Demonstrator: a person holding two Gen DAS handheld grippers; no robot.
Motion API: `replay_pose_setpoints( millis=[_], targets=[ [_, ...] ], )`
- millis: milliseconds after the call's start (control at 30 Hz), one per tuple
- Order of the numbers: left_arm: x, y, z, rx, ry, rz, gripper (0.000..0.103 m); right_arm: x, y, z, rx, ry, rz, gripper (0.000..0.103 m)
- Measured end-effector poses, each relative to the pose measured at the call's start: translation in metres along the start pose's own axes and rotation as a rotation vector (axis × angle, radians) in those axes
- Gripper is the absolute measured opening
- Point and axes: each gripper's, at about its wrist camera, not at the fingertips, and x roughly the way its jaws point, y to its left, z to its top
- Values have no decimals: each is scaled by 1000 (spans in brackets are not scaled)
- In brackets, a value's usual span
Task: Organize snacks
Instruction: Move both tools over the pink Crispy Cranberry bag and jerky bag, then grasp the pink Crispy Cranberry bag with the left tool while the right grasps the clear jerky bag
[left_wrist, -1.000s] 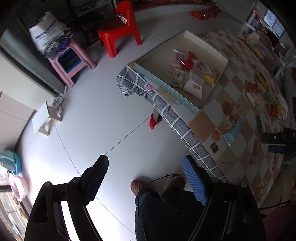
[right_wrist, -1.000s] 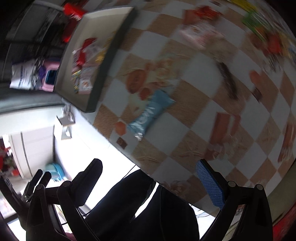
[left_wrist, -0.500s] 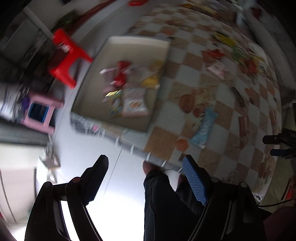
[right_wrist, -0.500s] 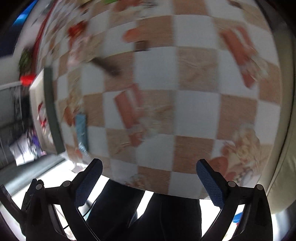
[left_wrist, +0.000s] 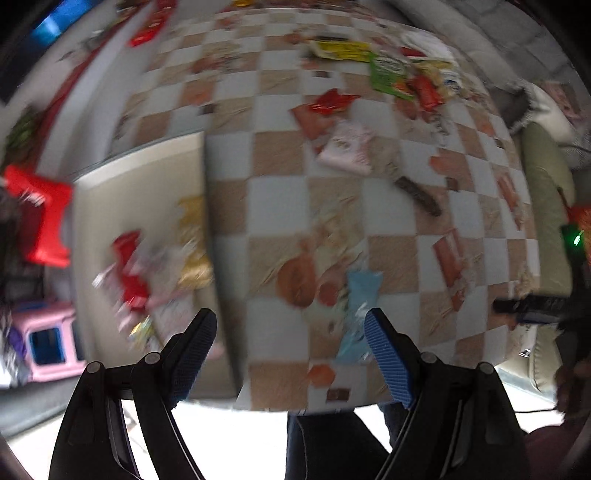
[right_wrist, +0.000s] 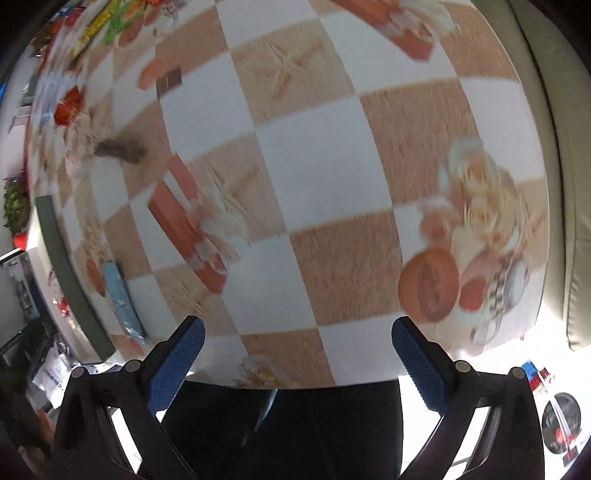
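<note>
A checkered table (left_wrist: 280, 206) holds loose snacks. A cream tray (left_wrist: 129, 184) at its left holds several snack packets (left_wrist: 133, 273). A light blue packet (left_wrist: 358, 302) lies near the front edge, just ahead of my left gripper (left_wrist: 291, 347), which is open and empty. A pink packet (left_wrist: 347, 147), a dark bar (left_wrist: 417, 192) and an orange-red packet (left_wrist: 448, 258) lie further out. My right gripper (right_wrist: 295, 354) is open and empty over the table's front edge; the orange-red packet (right_wrist: 181, 221) and blue packet (right_wrist: 122, 295) show to its left.
A pile of green, yellow and red packets (left_wrist: 399, 74) sits at the table's far side. A red chair (left_wrist: 40, 218) and pink stool (left_wrist: 48, 332) stand on the floor to the left. A beige sofa (left_wrist: 546, 206) borders the right. The person's dark legs (right_wrist: 295, 432) are below the table's front edge.
Both grippers have swung up from the floor and the table's edge to face the tabletop. The views are blurred by motion. Both stay open and empty.
</note>
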Motion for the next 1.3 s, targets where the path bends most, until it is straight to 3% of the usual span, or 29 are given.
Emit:
replay_pose_setpoints(
  millis=[133, 333, 533, 667, 800, 967, 1000, 1300],
  targets=[
    [22, -12, 36, 75, 2, 1, 85, 0, 5, -11, -13, -10, -44, 102],
    [61, -24, 97, 92, 20, -26, 85, -7, 39, -9, -106, -71, -155, 102],
    [98, -37, 132, 110, 47, -17, 85, -10, 70, -3, -134, -84, -135, 102],
    [107, -37, 145, 80, 43, -41, 85, -13, 90, -3, -196, -104, -155, 102],
    [122, -39, 155, 84, 57, -15, 85, -9, 121, 4, -283, -113, -209, 102],
    [133, -40, 162, 90, 58, 14, 97, -9, 151, 38, -396, -143, -252, 102],
    [135, -39, 163, 92, 59, 16, 103, -8, 157, 45, -417, -150, -257, 102],
    [141, -26, 162, 108, 53, 10, 103, 29, 208, 92, -556, -128, -298, 102]
  ],
)
